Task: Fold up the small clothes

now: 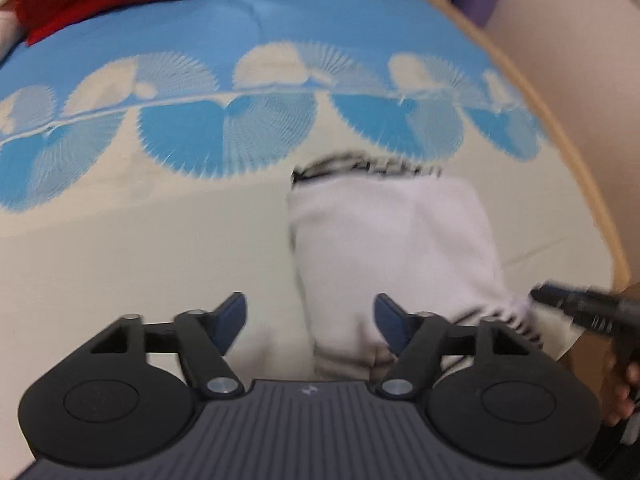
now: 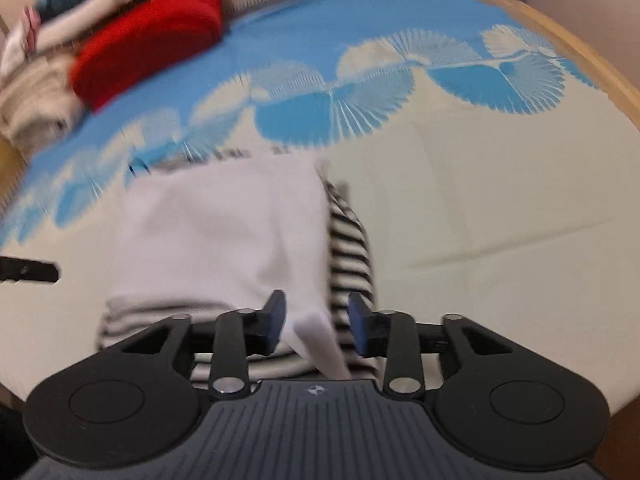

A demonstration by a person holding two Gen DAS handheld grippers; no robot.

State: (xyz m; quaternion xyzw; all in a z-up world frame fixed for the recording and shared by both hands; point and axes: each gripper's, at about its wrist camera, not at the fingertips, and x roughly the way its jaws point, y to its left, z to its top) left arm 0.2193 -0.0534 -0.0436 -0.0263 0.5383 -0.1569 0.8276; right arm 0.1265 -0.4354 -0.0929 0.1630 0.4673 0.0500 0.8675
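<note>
Both my tools spread: left tool point(image 1: 310, 322) empty, right tool point(image 2: 316, 326) straddling the folded white-and-striped fabric garment point(image 2: 224, 232) at 12 o'clock.

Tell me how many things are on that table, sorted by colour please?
White with black stripes: 1, the folded garment in front of both grippers.
Red: 1, the red garment at the far left.
Pale and dark mixed: 1 heap, the pile of clothes behind it; pieces too blurred to count.
Blue and cream: 1, the tablecloth.
Total: 4.
</note>
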